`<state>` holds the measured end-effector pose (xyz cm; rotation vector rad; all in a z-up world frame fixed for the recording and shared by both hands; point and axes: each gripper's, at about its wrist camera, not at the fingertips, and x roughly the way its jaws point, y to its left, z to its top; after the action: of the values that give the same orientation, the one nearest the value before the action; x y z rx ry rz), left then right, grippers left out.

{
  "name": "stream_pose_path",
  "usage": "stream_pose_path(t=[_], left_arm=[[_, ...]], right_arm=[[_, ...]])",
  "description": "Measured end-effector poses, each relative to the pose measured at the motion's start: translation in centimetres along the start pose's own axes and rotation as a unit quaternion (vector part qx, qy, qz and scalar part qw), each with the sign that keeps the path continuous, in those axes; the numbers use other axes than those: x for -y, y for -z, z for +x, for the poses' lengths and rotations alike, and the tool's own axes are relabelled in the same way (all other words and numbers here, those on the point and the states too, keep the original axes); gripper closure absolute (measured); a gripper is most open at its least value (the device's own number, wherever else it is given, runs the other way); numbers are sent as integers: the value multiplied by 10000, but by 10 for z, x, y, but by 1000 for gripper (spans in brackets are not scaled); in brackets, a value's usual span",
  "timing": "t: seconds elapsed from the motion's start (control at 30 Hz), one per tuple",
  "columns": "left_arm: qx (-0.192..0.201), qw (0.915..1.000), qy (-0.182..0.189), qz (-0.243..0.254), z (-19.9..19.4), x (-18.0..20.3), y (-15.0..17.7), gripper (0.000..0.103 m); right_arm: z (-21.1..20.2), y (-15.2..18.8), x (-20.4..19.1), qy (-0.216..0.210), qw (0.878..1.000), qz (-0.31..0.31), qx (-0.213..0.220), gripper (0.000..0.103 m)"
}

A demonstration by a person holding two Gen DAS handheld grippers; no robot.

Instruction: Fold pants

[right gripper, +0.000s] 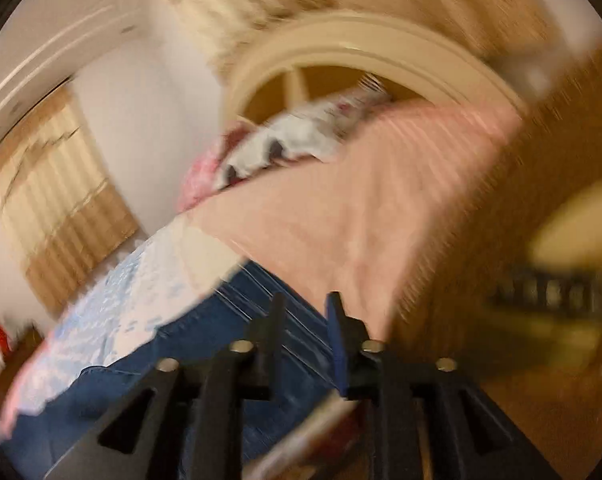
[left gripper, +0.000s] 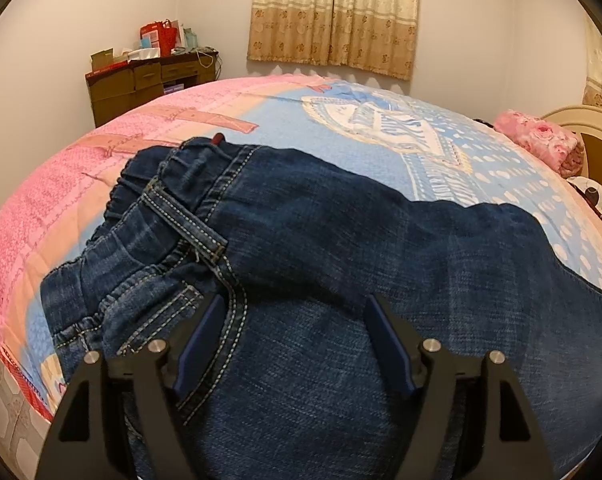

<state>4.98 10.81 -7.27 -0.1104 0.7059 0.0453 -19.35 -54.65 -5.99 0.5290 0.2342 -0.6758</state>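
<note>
Dark blue jeans (left gripper: 341,240) lie across the pink and blue quilt (left gripper: 261,120), the elastic waistband (left gripper: 161,200) at the left and the legs running off to the right. My left gripper (left gripper: 295,304) hovers just over the seat of the jeans, jaws wide apart and gripping nothing. The right wrist view is heavily blurred and tilted. There my right gripper (right gripper: 305,304) stands partly open at the quilt's edge, with the jeans (right gripper: 141,380) showing behind the gap and nothing pinched between the fingers.
A brown dresser (left gripper: 149,80) piled with bags and boxes stands in the far corner, by a beige curtain (left gripper: 333,12). A rolled pink floral blanket (left gripper: 541,140) lies near the cream headboard (right gripper: 361,40). Wooden floor (right gripper: 541,400) lies beside the bed.
</note>
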Motion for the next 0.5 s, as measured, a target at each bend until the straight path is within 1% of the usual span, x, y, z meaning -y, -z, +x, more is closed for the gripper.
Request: stream_pose_path(t=[0.03,0.07,0.1,0.13,0.17,0.27,0.3,0.33,0.4,0.43,0.47,0.5], left_arm=[[7,10000,-7,3,0,0,0,27],[13,10000,-16,12,0,1,1,27],[16,10000,-22,17,0,1,1,27],[9,10000,-14,6,0,0,1,27],[4,10000,-11,5,0,1,1,27],[-11,10000,2,-7,1,2,0,25],[-3,10000,1,-4,1,2,0,25],[6,10000,-5,3,2,3,1,25],[21,10000,-13,17,2,3,0,24],[24,10000,-13,20,3,3,-1,23],[28,10000,-12,19,3,4,-1,23],[33,10000,-8,16,3,4,-1,23]], right_arm=[[8,-8,-12,-183,9994,-278,-128,40],[16,-13,-20,-334,9984,-405,-216,36],[23,-16,-26,-500,9970,-495,-312,36],[30,-17,-33,-576,9957,-583,-438,36],[44,-19,-41,-585,9941,-688,-603,36],[76,-17,-59,-637,9889,-1010,-889,39],[87,-15,-63,-592,9863,-1190,-977,45],[100,-11,-69,-492,9830,-1366,-1124,55],[112,-2,-73,-373,9787,-1521,-1326,67],[120,3,-76,-213,9756,-1667,-1414,71],[119,5,-78,-142,9746,-1776,-1355,73],[118,5,-80,-96,9735,-1873,-1309,84]])
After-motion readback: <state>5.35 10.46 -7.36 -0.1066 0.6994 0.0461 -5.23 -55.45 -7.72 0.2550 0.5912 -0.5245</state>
